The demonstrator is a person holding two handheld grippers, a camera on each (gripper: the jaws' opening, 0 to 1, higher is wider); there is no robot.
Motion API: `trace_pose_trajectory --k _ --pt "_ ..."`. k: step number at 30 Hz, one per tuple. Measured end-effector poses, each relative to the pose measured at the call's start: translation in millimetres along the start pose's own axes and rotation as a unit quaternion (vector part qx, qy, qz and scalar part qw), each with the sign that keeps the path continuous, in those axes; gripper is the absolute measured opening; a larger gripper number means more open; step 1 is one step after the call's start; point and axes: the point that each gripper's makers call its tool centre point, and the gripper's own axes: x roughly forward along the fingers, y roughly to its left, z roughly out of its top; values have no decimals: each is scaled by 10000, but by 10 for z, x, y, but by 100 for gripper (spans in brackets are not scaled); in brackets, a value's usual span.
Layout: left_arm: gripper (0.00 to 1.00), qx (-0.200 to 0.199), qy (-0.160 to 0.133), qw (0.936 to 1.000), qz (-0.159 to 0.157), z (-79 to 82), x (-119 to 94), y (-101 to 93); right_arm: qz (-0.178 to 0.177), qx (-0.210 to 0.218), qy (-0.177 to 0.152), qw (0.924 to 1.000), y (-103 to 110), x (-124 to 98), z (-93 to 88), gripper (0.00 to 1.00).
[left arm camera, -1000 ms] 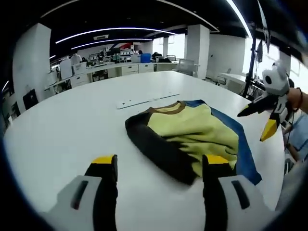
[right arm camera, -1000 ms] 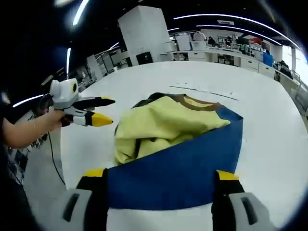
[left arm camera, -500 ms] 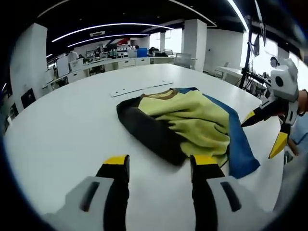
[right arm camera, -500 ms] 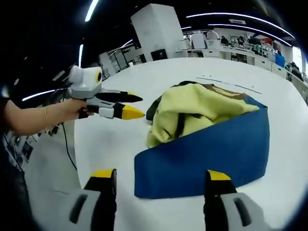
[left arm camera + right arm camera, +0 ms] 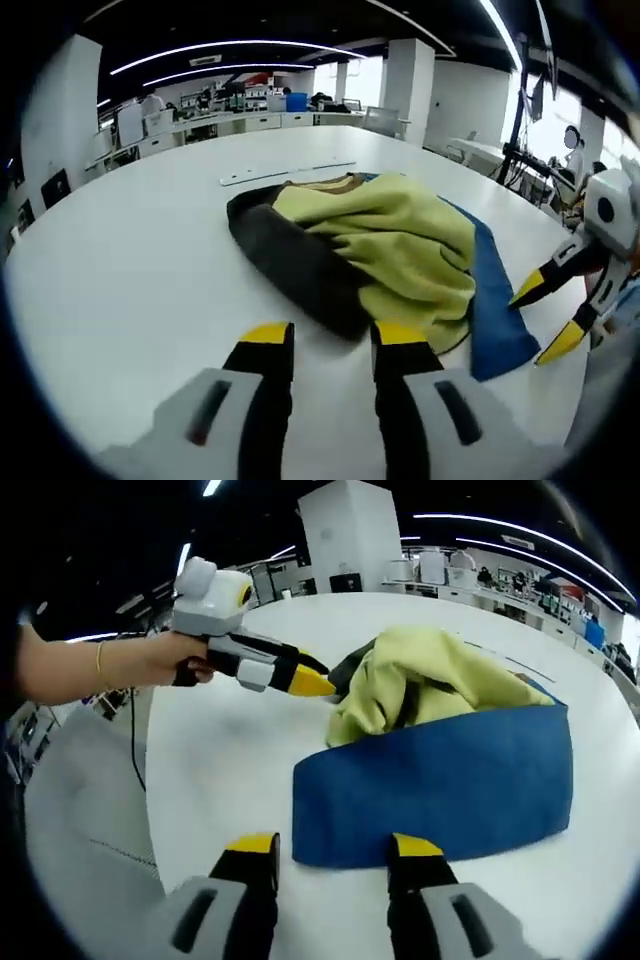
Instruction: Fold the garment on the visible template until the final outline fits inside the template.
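Observation:
The garment [image 5: 400, 235] lies bunched on the white table [image 5: 120, 260]: yellow body, brown collar, a black sleeve [image 5: 290, 262] toward me, a blue part [image 5: 490, 290] on the right. My left gripper [image 5: 333, 338] is open with narrowed jaws, the black sleeve's near end right at its tips. From the right gripper view the left gripper [image 5: 318, 680] touches the yellow cloth's [image 5: 420, 670] left edge. My right gripper [image 5: 335, 850] is open, its tips at the near edge of the flat blue part [image 5: 440, 790]. It also hangs open [image 5: 545, 318] beside the blue corner.
A thin white strip [image 5: 285, 172] lies on the table behind the garment. A hand [image 5: 150, 665] holds the left gripper, and a cable [image 5: 135, 765] drops past the table's edge. Desks and pillars [image 5: 410, 85] stand far behind.
Both grippers have come closer to the garment and their jaws have narrowed. The left gripper now reaches the black sleeve's end; the right one sits at the blue edge.

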Motion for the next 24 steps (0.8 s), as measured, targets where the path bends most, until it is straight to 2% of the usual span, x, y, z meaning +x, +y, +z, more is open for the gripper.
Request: trace_pose_trajectory --k 4,7,11,16,18,20,21,24 --pt "19 -93 14 9999 -44 -11 62 -10 -64 -93 -1 9999 -1 9 3 32" --pt "13 -146 76 9998 -75 -35 93 -24 -141 -345 57 9993 13 16 -12 30" --pt "0 -212 121 9997 -70 -62 98 -27 -237 -601 117 9978 48 23 -34 22" --pt "0 -314 46 9995 -77 -40 44 -12 -381 -747 114 9964 32 30 -29 11" --pt "0 -314 11 9995 -63 -23 23 -3 -411 -687 105 9967 21 31 -26 9" --pt "0 -316 -18 9995 -55 5 -9 1 -474 -683 107 9965 -9 25 -26 3" --pt "0 -321 -43 9995 -47 16 -16 6 -559 -577 51 9968 -53 0 -5 0" --pt "0 -321 -112 9994 -4 67 -77 52 -579 -350 -110 9976 -108 -79 70 0"
